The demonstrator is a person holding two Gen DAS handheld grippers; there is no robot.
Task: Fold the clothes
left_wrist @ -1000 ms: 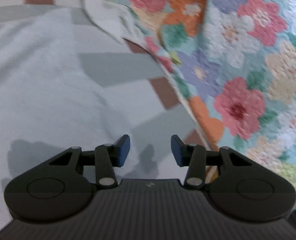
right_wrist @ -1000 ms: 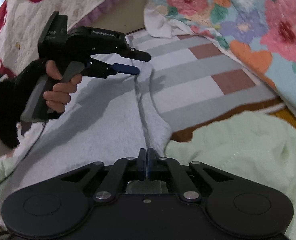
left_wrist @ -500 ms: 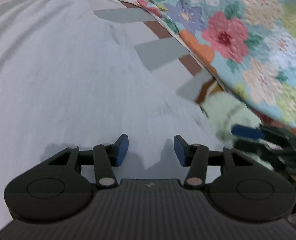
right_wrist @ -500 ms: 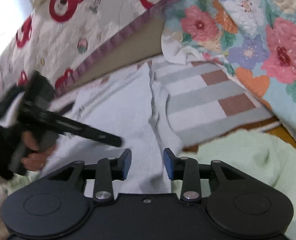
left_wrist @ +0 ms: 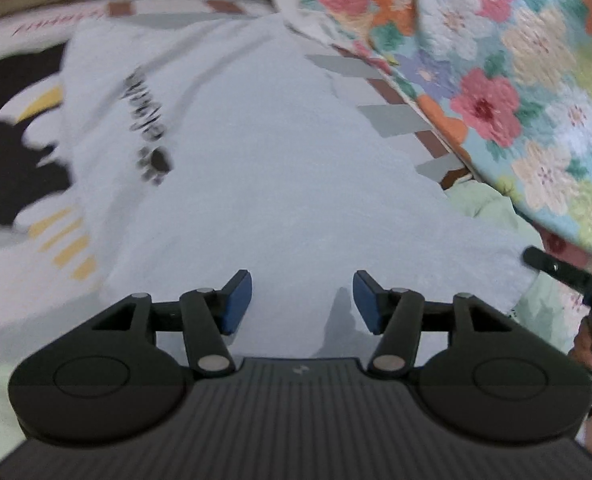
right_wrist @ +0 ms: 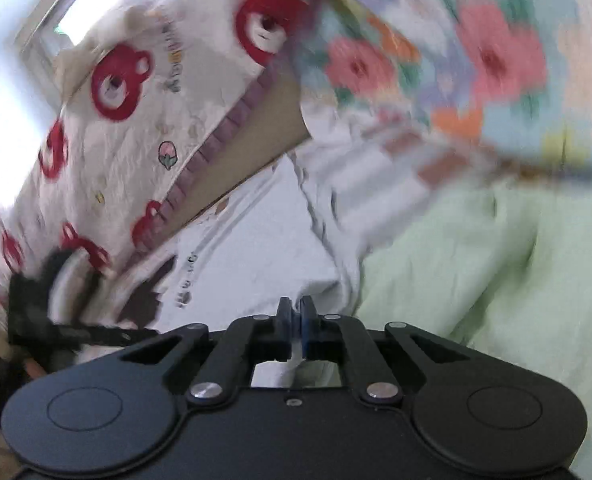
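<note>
The left gripper (left_wrist: 302, 302) was hanging over the white garment (left_wrist: 280, 168) with its blue pads spread wide apart, nothing between them. The right gripper (right_wrist: 295, 322) had its pads pinched together on a fold of that same white garment (right_wrist: 256, 240), right at the garment's near edge next to the pale green blanket (right_wrist: 476, 264). The garment was lying flat across the middle of the bed, with some dark lettering and a paw print toward its left side, sitting on top of a striped grey-and-brown sheet (left_wrist: 396, 118). A floral quilt (left_wrist: 516, 92) was bunched along the right edge of the bed, and a white cover with red bears (right_wrist: 136, 120) was piled up at the far left corner, with bright window light behind it. The right wrist view was pretty blurry. Compared to half a second ago, the right gripper's pads had gone from open to clamped on the cloth, and the left one had stayed open but now looked at way more of the garment, print included.
</note>
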